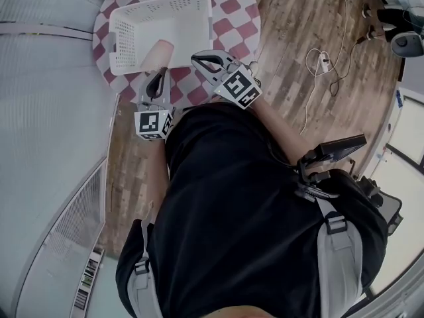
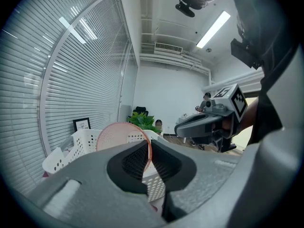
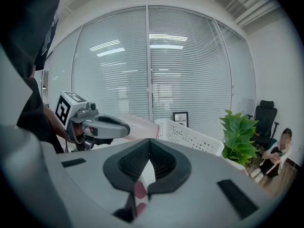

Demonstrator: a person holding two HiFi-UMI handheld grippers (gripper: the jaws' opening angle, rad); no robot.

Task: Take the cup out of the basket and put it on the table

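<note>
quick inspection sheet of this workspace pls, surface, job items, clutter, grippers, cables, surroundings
surface: round table under a red and white checked cloth
job's things: white perforated basket on the table; pink cup at the basket's near side, not yet set on the table
clutter: framed picture and green plant at the table's far side
grippers: left gripper shut on the cup's rim; right gripper shut, with nothing between its jaws
cables: white cable loose on the wood floor, off the table
surroundings: glass wall with blinds, office chair, seated person
</note>
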